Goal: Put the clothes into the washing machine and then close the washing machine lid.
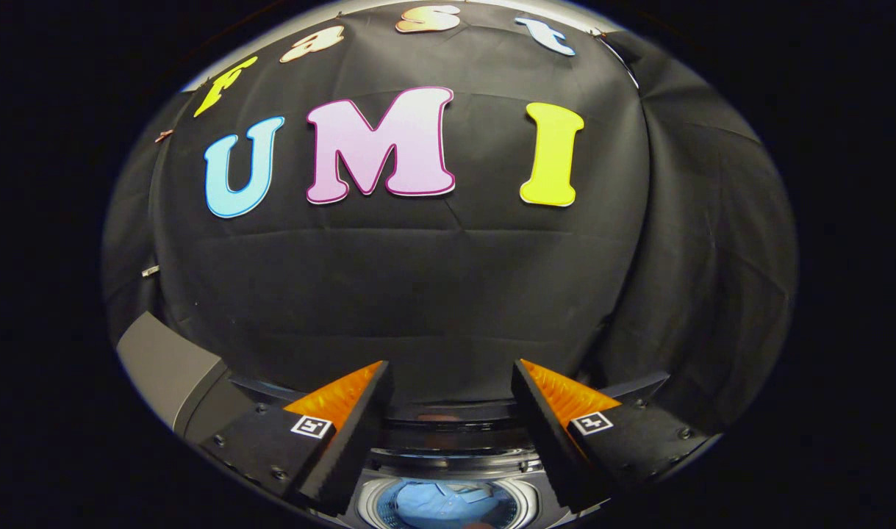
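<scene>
The claw is held with its two fingers spread wide apart — a broad gap stands between them and nothing is pinched there. Both fingers reach forward and slightly up, their ribbed inner pads turned toward each other across the gap. Each finger carries a small square marker on its upper face — one on the left finger, one on the right. The tips touch nothing.

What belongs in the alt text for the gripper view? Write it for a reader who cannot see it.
The gripper hangs open above a washer, its fingers apart and holding nothing. Between and below them, blue clothes lie in the drum. A black cloth wall stands beyond.
</scene>
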`<state>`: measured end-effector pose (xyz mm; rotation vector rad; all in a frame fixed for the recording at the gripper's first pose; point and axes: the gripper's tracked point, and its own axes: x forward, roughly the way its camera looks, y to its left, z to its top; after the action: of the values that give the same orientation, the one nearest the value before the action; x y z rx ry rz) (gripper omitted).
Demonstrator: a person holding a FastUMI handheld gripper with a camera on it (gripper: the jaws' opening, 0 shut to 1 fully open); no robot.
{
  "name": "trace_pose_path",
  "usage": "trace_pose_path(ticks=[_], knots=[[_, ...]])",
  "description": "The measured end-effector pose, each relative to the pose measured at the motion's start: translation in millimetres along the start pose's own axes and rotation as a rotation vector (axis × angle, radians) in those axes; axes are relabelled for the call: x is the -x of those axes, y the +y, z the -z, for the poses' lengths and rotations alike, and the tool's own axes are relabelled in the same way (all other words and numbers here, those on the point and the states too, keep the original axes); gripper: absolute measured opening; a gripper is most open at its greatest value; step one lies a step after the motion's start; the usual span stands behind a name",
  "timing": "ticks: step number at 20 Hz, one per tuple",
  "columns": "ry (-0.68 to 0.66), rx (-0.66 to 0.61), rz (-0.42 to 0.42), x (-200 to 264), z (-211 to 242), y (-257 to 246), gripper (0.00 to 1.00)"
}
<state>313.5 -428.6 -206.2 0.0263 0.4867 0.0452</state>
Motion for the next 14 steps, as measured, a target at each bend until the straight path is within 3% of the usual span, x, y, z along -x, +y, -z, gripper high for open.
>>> trace_pose_path(ticks=[14], knots=[[0.032, 0.028, -0.028, 65, 29, 1, 1.0]])
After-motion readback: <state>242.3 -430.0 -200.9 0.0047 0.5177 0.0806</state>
